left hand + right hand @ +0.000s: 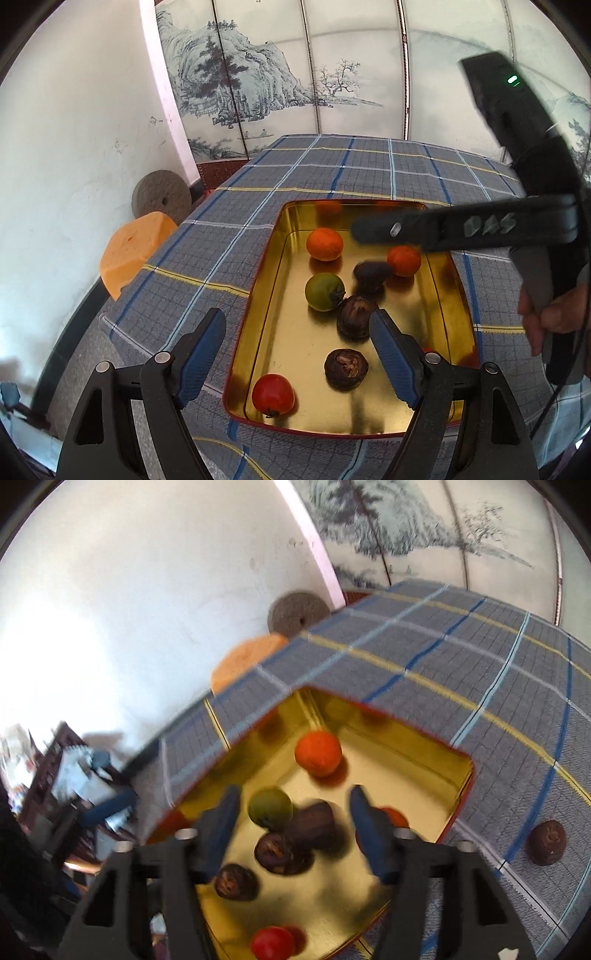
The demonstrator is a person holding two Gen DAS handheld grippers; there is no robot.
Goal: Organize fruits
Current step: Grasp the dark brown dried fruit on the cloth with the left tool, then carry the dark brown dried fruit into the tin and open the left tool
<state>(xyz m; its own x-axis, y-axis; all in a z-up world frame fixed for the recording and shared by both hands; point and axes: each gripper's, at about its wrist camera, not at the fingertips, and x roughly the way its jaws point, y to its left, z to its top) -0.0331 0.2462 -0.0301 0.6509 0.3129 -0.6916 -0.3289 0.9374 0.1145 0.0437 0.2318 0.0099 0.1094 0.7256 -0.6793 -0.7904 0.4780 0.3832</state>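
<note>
Left wrist view. The left gripper (297,330) hangs over the near end of the gold tray (258,258) with its jaws spread and nothing between the pads; it is released, likely parked there to steady or wait. The tray sits on the checked tablecloth (369,162) and serves as the collecting place for the fruit. Count in the tray from this view: two oranges (324,244) (403,260), one green tomato (324,291), one red tomato (273,395), and three dark brown fruits, two of them sharp (357,317) (345,369) and one blurred (371,273) under the right gripper. The right gripper (373,230) reaches across the far end of the tray, seen side-on, held by a hand (554,317) at the right edge. An orange stool (136,251) and a grey stone disc (160,197) stand beside the table.

Right wrist view. The right gripper (291,823) points down into the tray with its jaws parted and clear of everything. The blurred dark fruit (314,823) lies below and between the fingers, touching neither, apparently just let go. Judging by this, the drop step is finishing. One more dark fruit (546,843) lies on the cloth outside the tray, to the right; it looks like the next piece to collect.
</note>
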